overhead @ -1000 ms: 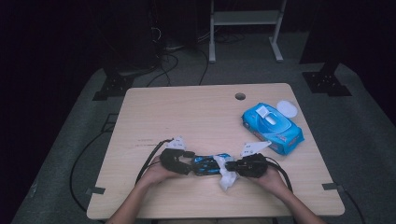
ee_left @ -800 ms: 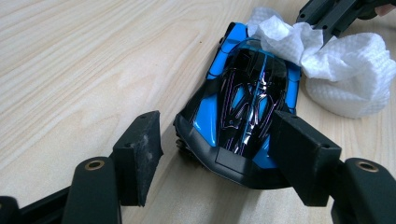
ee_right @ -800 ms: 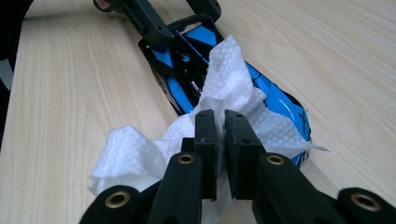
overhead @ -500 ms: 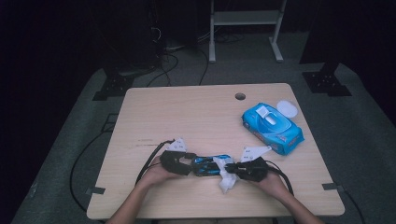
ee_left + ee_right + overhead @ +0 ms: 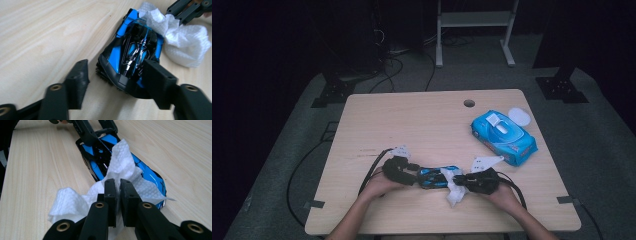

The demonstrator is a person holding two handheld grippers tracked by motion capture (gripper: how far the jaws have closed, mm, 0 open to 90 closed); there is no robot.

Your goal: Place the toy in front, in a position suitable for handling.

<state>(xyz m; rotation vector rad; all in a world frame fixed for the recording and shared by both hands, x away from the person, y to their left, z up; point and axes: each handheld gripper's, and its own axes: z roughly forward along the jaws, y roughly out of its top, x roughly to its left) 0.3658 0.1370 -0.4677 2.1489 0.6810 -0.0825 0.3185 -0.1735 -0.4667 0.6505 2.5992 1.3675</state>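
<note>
At the near edge of the desk (image 5: 362, 130) the person's two hands meet over a toy car (image 5: 132, 53), which lies on the wood between them, nearer that edge than the middle.

The left hand-held gripper (image 5: 113, 80) has its jaws spread around one end of the car. One pad lies against the car's side, while the other stands clear of it with bare desk between, so the car is straddled rather than clamped. These jaws have just been closing and then eased a little wider, with the car between them.

The right hand-held gripper (image 5: 118, 191) has its jaws pressed together on a wipe (image 5: 120, 167), pinching a fold of it. The wipe is white, quilted and crumpled; part drapes over the car's top and part bunches on the desk beside it.

The car is low and sleek, bright blue along its flanks, with a glossy black roof and centre that catch the light in silvery streaks. A black ribbed bumper shows at the end within the left jaws.

Farther off, toward the right of the desk and well apart from the car, lies a blue wipes pack (image 5: 503, 136) with its white lid flipped open. Beyond it a round hole (image 5: 469, 103) sits near the far edge.
</note>
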